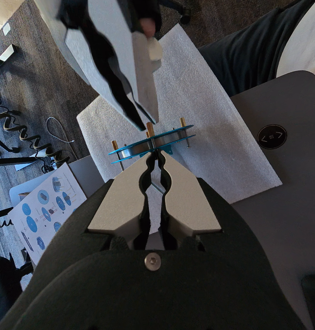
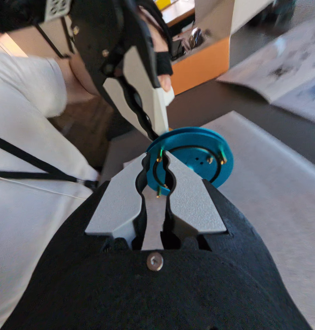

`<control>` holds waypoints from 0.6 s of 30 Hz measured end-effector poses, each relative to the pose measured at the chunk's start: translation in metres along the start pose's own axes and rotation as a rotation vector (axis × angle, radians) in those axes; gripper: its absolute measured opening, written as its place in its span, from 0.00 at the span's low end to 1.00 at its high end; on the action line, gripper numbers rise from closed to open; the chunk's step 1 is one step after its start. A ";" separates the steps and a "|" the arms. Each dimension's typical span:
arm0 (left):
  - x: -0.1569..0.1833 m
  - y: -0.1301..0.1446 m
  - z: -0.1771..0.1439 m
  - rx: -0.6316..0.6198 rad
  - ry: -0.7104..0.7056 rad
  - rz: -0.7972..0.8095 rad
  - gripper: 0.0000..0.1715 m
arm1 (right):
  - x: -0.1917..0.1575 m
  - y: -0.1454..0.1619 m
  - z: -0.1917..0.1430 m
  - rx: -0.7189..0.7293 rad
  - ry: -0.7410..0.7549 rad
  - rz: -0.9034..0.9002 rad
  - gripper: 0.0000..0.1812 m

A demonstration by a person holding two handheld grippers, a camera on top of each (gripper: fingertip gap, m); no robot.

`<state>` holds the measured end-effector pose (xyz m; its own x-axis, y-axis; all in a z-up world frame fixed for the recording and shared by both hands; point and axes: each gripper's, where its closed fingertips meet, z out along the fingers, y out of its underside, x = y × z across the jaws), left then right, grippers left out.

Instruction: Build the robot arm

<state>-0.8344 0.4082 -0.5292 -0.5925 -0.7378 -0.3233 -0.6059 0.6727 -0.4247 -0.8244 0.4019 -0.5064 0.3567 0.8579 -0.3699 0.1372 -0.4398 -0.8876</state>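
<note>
White foam sheet covers the grey table. Left gripper, nearly closed, pinches a screw of the blue disc assembly; brass standoffs point up. Right gripper closes around one standoff.

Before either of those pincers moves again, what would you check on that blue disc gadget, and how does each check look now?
1. Left gripper holding the blue disc assembly by its edge: ok, jaws closed on a screw there.
2. Right gripper seated on a brass standoff: ok, fingertips close around it.
3. Assembly off the white foam sheet: ok, held in the air.
4. Two discs parallel: ok.
5. Long screws fully seated: cannot tell.
</note>
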 end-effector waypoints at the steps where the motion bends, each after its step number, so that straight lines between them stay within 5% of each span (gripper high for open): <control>1: 0.000 0.000 0.000 0.004 0.007 -0.004 0.01 | -0.003 -0.002 -0.001 -0.007 0.044 -0.130 0.04; 5: 0.001 -0.001 0.000 0.025 0.024 -0.016 0.01 | 0.001 0.001 0.001 -0.113 0.222 -0.456 0.04; 10: 0.001 -0.003 0.001 0.044 0.037 -0.029 0.01 | 0.010 0.012 0.007 -0.220 0.308 -0.550 0.02; 12: 0.003 -0.003 0.001 0.048 0.044 -0.023 0.01 | 0.007 0.014 0.008 -0.203 0.258 -0.426 0.02; 18: 0.003 -0.001 0.000 0.044 -0.036 0.021 0.01 | -0.001 0.012 0.012 -0.063 -0.123 0.387 0.02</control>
<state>-0.8355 0.4053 -0.5300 -0.5852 -0.7254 -0.3624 -0.5693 0.6858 -0.4535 -0.8339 0.3988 -0.5194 0.2801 0.6498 -0.7066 0.0728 -0.7483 -0.6593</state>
